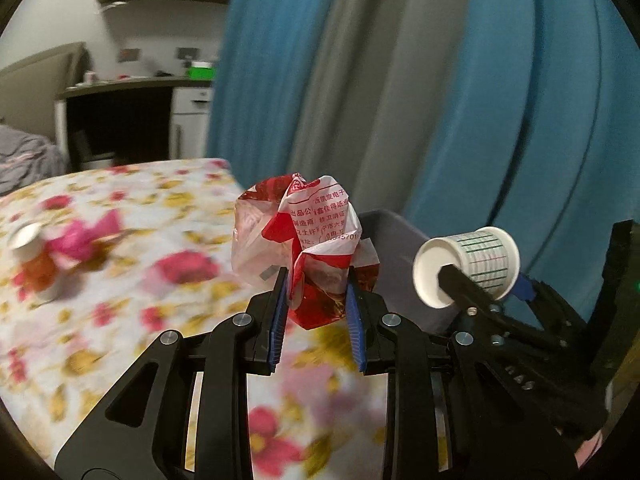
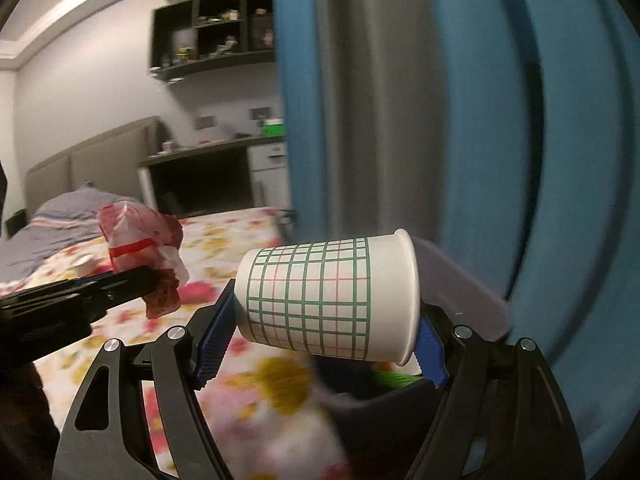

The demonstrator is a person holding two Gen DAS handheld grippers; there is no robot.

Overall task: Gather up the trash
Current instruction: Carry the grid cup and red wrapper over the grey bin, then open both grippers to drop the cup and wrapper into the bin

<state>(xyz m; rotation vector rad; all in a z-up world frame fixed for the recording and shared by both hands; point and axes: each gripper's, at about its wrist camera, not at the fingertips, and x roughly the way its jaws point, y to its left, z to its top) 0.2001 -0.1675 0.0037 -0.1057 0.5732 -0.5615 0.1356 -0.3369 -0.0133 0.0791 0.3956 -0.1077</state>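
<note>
Taking the floral table (image 1: 120, 280) as the reference, a small white bottle (image 1: 34, 264) stands near the table's left edge with a pink wrapper (image 1: 86, 240) touching its right side; both are blurred in the left wrist view. To the right of these, the left gripper (image 1: 318, 300) is held above the table surface and is clenched on a crumpled red-and-white plastic bag (image 1: 304, 240). The bag's lower part is pinched between the two blue finger pads (image 1: 279, 320), and its bulk rises above the fingertips. In the right wrist view the same bag (image 2: 140, 256) appears to the left, projecting from the tip of the left gripper (image 2: 150, 278), above the table (image 2: 240, 240). Further right, at the table's right edge, stands a gray bin (image 1: 400, 248) with a dark interior; in the right wrist view its rim (image 2: 460, 280) lies just behind and below the right gripper. The right gripper (image 2: 324, 336) grasps a paper cup (image 2: 324, 300) with a green and red grid pattern. The cup lies on its side between the fingers, base against the left pad and open mouth toward the right pad, directly over the bin's opening. In the left wrist view the cup (image 1: 468, 268) is seen mouth-on, with one black finger of the right gripper (image 1: 476, 284) reaching into the mouth. Blue and gray curtains (image 1: 440, 80) hang behind the bin.
</note>
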